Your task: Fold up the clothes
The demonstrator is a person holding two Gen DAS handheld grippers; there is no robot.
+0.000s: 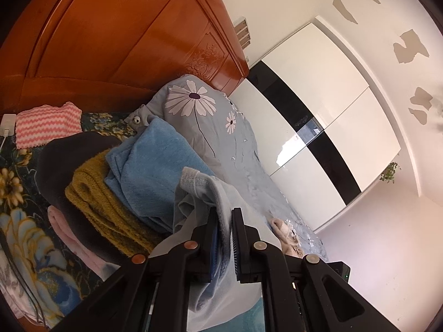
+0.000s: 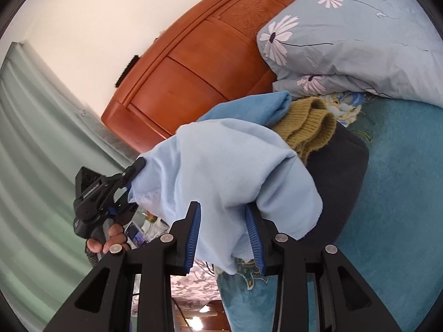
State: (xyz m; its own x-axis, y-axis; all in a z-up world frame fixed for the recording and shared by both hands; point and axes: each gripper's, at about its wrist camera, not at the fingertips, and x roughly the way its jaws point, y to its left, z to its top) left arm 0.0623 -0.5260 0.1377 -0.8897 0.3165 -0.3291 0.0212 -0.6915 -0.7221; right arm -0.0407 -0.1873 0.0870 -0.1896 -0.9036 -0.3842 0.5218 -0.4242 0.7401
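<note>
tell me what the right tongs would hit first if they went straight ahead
The pale blue cloth, already between the right tongs. Behind it probably the stacked clothes, the mustard sweater nearest, though depth is unclear.

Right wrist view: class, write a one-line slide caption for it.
Right claw open around a pale blue garment draped over the folded pile, left claw pinching its far edge.

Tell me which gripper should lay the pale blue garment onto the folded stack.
Probably left. The left gripper is shut on the pale blue garment right beside the stack's blue towel. The right gripper stands open, the cloth loose between its pads.
</note>
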